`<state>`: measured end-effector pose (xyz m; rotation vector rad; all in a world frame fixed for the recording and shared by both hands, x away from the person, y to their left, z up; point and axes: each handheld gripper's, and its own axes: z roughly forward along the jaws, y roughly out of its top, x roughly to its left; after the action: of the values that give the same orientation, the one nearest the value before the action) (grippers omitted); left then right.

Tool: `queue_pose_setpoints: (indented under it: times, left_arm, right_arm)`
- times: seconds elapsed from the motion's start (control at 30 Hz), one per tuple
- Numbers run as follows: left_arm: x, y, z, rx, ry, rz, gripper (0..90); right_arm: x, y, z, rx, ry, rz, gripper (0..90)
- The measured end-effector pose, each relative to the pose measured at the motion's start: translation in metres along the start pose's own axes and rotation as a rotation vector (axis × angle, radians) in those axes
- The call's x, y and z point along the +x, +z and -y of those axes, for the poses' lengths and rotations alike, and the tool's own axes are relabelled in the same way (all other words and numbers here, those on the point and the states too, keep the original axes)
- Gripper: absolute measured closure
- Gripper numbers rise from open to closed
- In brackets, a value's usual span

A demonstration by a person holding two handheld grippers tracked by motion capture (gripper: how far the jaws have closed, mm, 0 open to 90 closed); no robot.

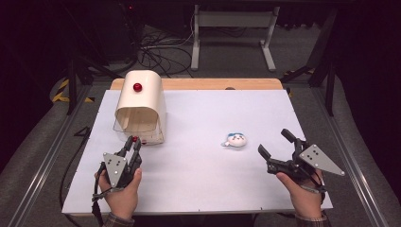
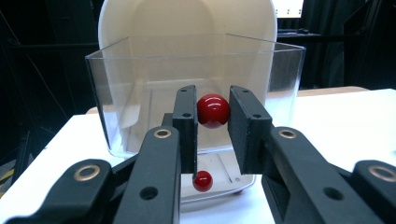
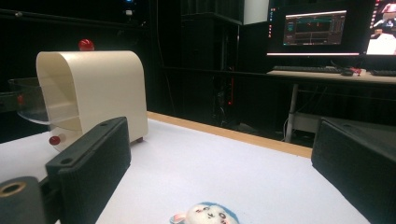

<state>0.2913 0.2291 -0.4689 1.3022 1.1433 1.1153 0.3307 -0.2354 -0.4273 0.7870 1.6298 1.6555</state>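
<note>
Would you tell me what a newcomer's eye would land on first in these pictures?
Probably the cream arched cabinet at the table's far left, whose clear drawer stands pulled out, the left gripper closed around its red knob. Next, the small plush toy lying ahead of the open right gripper.

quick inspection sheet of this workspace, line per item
surface: white table top, wooden strip along the far edge
job's things: cream box with a clear drawer pulled out; red knob on the drawer front; small plush toy lying apart on the table
clutter: nothing seen
grippers: left hand-held gripper jaws around the red knob, contact unclear; right hand-held gripper open, behind the toy
cables: one trailing from the left gripper; loose cables on the floor
surroundings: dark room, desk frame, lit monitors
</note>
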Motion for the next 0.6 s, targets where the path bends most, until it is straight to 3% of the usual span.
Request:
queue_pose_setpoints:
  times: [0.27, 0.4, 0.6]
  left_arm:
    - [0.0011, -0.0001, 0.0004, -0.008, 0.009, 0.011, 72.8]
    - [0.0019, -0.0003, -0.0015, -0.011, 0.016, 0.011, 58.2]
    - [0.0021, -0.0003, -0.0005, -0.008, 0.032, 0.000, 56.8]
  right_arm:
    - [0.0003, 0.0007, 0.0008, 0.006, -0.001, -0.008, 6.0]
    - [-0.0003, 0.0006, 0.0008, 0.004, -0.001, -0.006, 5.9]
    - [-0.0009, 0.0004, 0.0007, 0.001, -0.002, -0.004, 5.8]
